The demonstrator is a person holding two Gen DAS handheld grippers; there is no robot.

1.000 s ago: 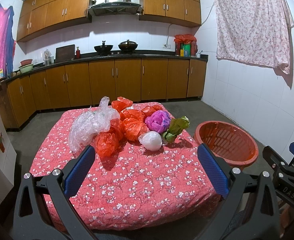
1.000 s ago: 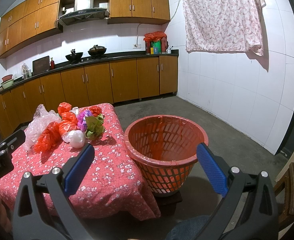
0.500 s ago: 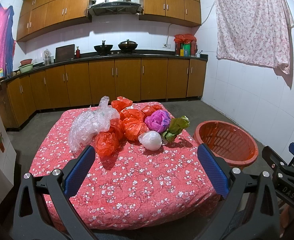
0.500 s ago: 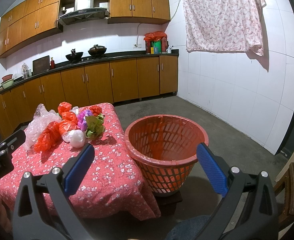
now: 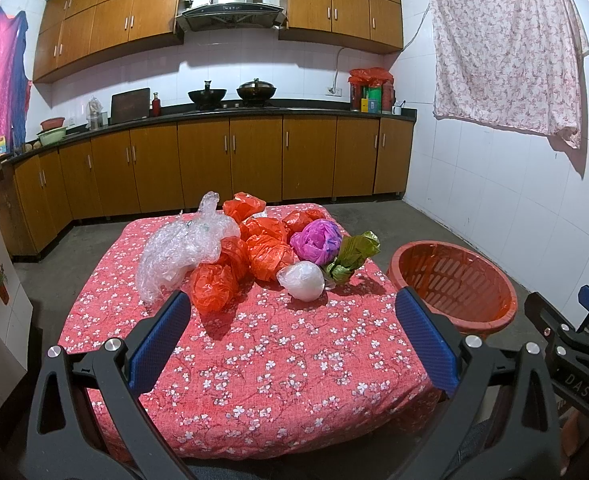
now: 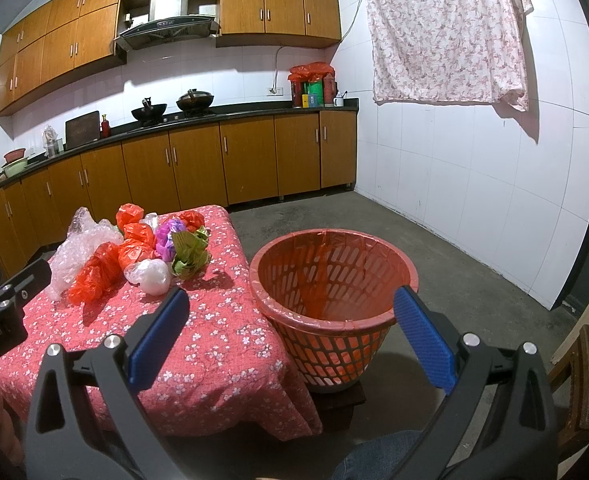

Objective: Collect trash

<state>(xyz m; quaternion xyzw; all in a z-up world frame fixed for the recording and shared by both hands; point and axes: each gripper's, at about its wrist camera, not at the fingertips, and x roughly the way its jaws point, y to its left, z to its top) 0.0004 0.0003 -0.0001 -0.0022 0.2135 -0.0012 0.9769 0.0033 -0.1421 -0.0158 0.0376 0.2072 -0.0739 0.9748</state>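
"DAS" on right gripper (image 5: 574, 364) (partly cut off)

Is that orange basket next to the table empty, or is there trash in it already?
Empty, as far as shows. The right wrist view looks into the orange basket: only its red liner, none of the crumpled bags.

The left gripper (image 5: 292, 340) is being held level and pointing forward, its blue-padded fingers (image 5: 160, 338) standing wide apart with nothing between them. The right gripper (image 6: 290, 336) is being held in the same attitude, its jaws likewise spread wide and gripping nothing. Each gripper is showing at the edge of the other's view, the right gripper (image 5: 574, 344) lying just beside the left.
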